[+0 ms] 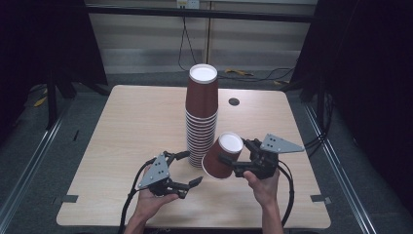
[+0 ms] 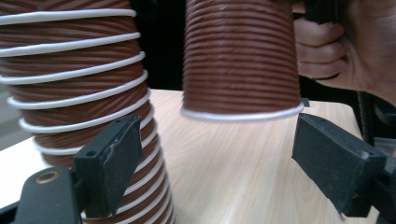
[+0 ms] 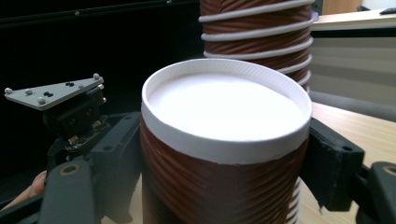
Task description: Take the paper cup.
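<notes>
A tall stack of upside-down brown ribbed paper cups (image 1: 201,117) stands mid-table, also close at the left gripper view's left (image 2: 79,93) and behind in the right gripper view (image 3: 257,32). My right gripper (image 1: 233,153) is shut on a single brown cup (image 1: 222,158), tilted, its white base up, just right of the stack's foot. Its pads (image 3: 327,163) press on both of the cup's sides (image 3: 224,186). My left gripper (image 1: 194,168) stands open left of the stack's foot, nothing between its jaws (image 2: 215,158). The held cup (image 2: 240,60) hangs above the tabletop in front of it.
The light wooden table (image 1: 131,131) has a dark cable hole (image 1: 234,102) right of the stack. Cables (image 1: 253,75) lie on the floor behind the table. Dark stands flank both sides. The left gripper's grey plate (image 3: 51,92) is close beside the held cup.
</notes>
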Tool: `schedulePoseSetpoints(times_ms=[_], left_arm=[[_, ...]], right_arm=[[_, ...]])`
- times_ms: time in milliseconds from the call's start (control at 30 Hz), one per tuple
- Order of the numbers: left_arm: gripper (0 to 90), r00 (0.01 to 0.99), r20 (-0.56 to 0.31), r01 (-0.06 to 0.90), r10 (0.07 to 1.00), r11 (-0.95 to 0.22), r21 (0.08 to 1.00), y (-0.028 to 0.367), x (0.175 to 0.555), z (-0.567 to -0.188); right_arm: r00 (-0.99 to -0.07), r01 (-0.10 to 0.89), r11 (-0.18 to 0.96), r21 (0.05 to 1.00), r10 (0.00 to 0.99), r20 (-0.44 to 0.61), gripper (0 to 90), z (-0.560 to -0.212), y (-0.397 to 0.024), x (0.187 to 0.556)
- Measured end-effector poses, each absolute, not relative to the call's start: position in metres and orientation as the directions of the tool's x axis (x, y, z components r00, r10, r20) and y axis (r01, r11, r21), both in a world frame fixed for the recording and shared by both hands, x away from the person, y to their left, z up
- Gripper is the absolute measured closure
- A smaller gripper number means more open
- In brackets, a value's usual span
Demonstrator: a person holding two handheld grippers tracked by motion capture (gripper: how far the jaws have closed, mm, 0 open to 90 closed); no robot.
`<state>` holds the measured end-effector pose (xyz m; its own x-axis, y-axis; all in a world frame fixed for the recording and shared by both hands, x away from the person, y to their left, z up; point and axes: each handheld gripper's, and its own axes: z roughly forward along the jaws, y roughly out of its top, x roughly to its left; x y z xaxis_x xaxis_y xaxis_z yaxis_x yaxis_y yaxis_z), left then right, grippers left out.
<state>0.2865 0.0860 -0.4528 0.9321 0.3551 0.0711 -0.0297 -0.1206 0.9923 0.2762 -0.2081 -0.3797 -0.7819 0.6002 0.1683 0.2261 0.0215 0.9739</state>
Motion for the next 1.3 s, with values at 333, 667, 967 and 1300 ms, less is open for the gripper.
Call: schedulePoseSetpoints(times_ms=[333, 667, 967, 1300], left_arm=[[15.8, 0.941, 0.056, -0.015, 0.333, -0.125, 0.992, 0.077, 0.287, -0.458], [14.9, 0.953, 0.038, 0.002, 0.3, -0.13, 0.992, 0.067, 0.288, -0.459], [7.9, 0.953, 0.011, 0.028, 0.303, -0.125, 0.992, 0.06, 0.292, -0.461], [5.6, 0.955, -0.001, 0.044, 0.296, -0.138, 0.989, 0.054, 0.297, -0.463]], right_arm=[[-0.8, 0.248, 0.008, 0.969, 0.566, 0.2, 23.4, -0.393, -0.204, 0.277], [-0.811, 0.258, 0.012, 0.966, 0.546, 0.21, 23.5, -0.401, -0.193, 0.28], [-0.819, 0.264, 0.003, 0.965, 0.53, 0.222, 23.5, -0.405, -0.186, 0.282], [-0.83, 0.262, 0.007, 0.965, 0.512, 0.222, 23.5, -0.407, -0.178, 0.282]])
